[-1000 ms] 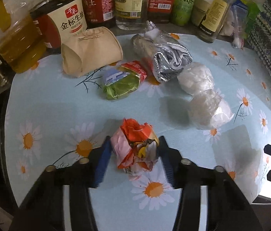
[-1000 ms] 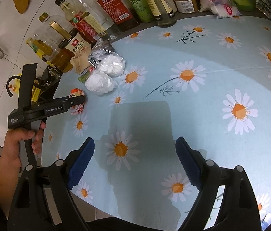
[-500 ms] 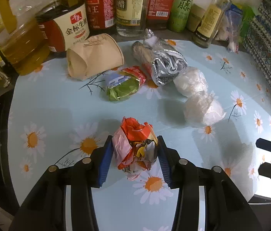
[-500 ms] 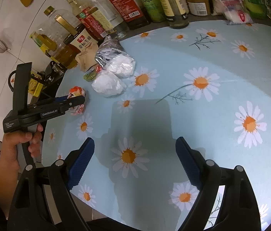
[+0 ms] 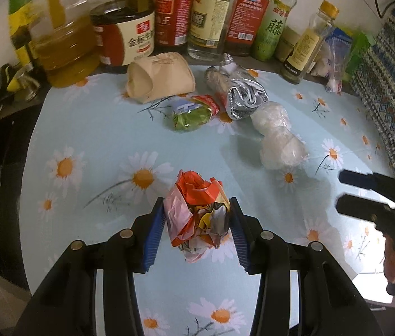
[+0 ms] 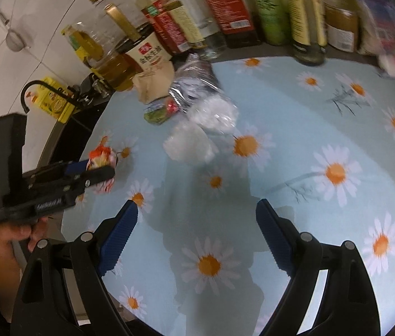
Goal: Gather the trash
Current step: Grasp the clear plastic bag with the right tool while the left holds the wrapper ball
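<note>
Crumpled red, pink and yellow paper, a wad (image 5: pixel 197 212), sat pinched between my left tongs (image 5: pixel 197 224), both ribbed blue pads (image 5: pixel 152 235) pressed into its sides, jaws abt a third open around it. In the right wrist view the wad (image 6: pixel 102 158) hung at the tips of the left tongs (image 6: pixel 96 169), above the cloth near the table's left edge, my hand (image 6: pixel 15 235) wrapped on the black grip.

My right tongs (image 6: pixel 194 229) stood wide open w/ nothing between the pads, over bare cloth (image 6: pixel 309 128).

Cloth was glossy light blue, printed w/ white daisies, orange centres.

Rest of the trash lay in a loose row toward the bottles:
- tan paper cup (image 5: pixel 159 77), on its side, squashed, mouth facing left
- green wrapper (image 5: pixel 190 113) w/ red end, shiny, balled up, just beside the cup
- silver foil bag (image 5: pixel 239 95), crinkled, rolled into a tube
- two clear plastic wads (image 5: pixel 278 142), cloudy white, touching each other and the foil bag's end

Behind them, along the back edge, stood glass and plastic bottles (image 5: pixel 208 14): oil, dark sauces w/ red labels, one green label. A patterned blue fabric (image 5: pixel 388 70) showed at far right.
</note>
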{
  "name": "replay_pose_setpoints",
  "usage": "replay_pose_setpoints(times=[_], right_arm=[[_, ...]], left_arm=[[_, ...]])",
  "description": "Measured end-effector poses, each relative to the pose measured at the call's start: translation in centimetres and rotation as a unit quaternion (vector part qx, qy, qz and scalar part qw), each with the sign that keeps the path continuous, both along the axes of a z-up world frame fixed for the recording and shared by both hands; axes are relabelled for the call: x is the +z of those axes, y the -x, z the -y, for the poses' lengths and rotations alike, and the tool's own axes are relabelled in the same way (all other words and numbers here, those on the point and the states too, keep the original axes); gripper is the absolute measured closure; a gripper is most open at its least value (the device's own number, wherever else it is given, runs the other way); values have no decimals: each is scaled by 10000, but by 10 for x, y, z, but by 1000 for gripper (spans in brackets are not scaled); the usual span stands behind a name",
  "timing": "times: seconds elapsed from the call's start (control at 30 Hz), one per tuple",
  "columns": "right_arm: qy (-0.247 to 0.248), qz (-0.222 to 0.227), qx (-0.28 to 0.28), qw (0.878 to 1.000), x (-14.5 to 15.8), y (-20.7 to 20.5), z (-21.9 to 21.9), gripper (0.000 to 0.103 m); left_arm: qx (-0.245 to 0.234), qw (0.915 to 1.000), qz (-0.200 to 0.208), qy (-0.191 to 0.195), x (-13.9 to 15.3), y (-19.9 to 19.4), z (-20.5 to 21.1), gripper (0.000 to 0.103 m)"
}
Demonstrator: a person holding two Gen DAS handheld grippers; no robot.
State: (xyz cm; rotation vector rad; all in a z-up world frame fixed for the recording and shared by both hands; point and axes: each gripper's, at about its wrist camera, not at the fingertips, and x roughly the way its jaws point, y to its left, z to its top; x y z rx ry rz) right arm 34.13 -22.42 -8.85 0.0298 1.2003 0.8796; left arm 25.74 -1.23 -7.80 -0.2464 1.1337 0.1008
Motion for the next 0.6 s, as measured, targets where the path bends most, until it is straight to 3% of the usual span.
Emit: replay_pose_setpoints(times=[0.37,0.6], right_arm=[[79,120,354,9993,-6,-28,-44,18],[389,169,478,9980,-19,-38,-60,32]], left_arm=[[638,9978,-85,167,-2,35,-11,60],[960,9949,-179,240,-7,52,-17,60]])
